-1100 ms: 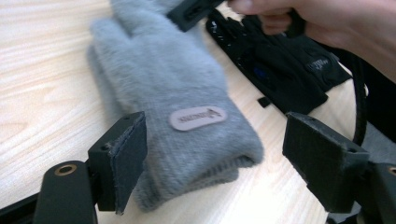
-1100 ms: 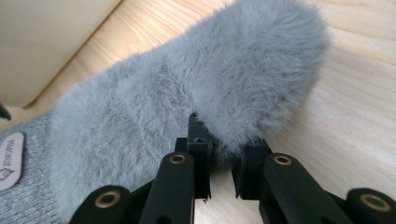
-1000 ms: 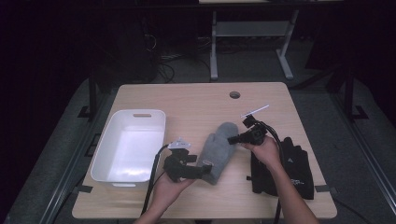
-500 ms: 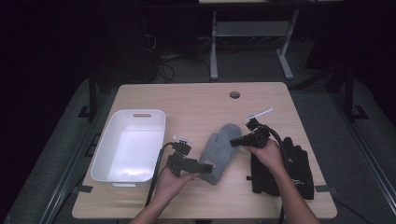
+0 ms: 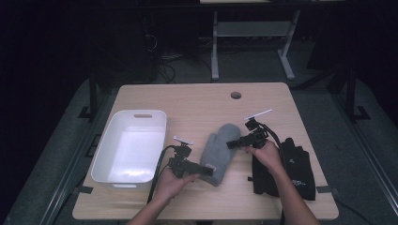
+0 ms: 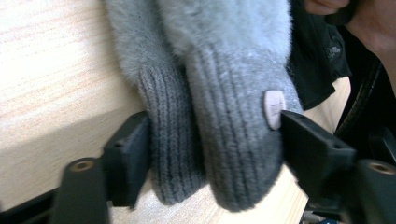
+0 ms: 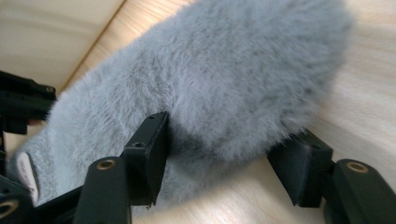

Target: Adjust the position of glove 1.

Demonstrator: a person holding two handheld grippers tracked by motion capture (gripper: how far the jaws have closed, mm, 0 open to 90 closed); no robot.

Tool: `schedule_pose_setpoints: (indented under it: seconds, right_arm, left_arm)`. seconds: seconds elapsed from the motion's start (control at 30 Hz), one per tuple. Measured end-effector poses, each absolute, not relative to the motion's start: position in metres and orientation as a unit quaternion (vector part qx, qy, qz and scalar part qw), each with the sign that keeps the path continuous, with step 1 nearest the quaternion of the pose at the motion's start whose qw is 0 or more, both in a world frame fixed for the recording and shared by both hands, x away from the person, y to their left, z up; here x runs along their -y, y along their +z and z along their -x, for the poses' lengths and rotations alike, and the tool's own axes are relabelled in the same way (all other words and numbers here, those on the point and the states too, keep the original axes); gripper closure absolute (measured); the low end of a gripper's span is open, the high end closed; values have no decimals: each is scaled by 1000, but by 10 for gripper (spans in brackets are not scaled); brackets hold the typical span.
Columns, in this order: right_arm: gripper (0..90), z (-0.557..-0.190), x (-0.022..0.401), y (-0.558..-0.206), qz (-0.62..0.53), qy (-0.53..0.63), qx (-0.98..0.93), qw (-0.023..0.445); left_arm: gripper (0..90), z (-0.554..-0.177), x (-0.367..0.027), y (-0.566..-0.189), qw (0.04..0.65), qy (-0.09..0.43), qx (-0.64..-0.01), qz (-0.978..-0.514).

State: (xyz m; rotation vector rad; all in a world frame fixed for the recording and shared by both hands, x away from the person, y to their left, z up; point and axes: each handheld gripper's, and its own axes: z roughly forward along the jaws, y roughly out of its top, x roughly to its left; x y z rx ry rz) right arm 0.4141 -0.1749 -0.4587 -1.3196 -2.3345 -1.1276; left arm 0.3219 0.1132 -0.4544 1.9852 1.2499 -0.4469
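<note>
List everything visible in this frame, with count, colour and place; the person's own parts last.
mitten: two stacked, grey, fluffy with ribbed cuffs, table centre.
gloves: black, count unclear, piled near the table's right edge.
bin: one, white, left side of table.
table: one, light wood, round hole near the far edge.
left claw: one, black, jaws either side of the mitten cuffs, just been closing.
right claw: one, black, jaws straddling the mitten's fluffy end, just been opening.
</note>
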Motion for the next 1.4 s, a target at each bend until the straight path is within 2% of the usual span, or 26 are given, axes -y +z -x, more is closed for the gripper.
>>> schedule_pose_setpoints:
  seconds: [0.17, 0.27, 0.3, 0.43, 1.13, 1.4]
  right_arm:
    - [415, -417, 170, -466, 463, -387, 785, 137]
    - [542, -417, 164, -468, 459, -388, 787, 141]
    - [614, -416, 163, -467, 454, -392, 788, 139]
    - [724, -414, 159, -463, 442, -393, 796, 128]
    - [775, -405, 161, -438, 425, -405, 803, 100]
    - [779, -402, 165, -423, 420, -417, 800, 96]
  left_arm:
    - [402, -322, -115, -454, 367, -174, -476, -780]
    - [439, -322, -115, -453, 368, -171, -470, -784]
    - [448, -321, -115, -452, 369, -167, -466, -787]
    - [466, -320, -116, -451, 374, -165, -461, -788]
    - [456, -316, -124, -439, 394, -160, -447, -787]
    - [455, -306, -117, -421, 404, -134, -431, -796]
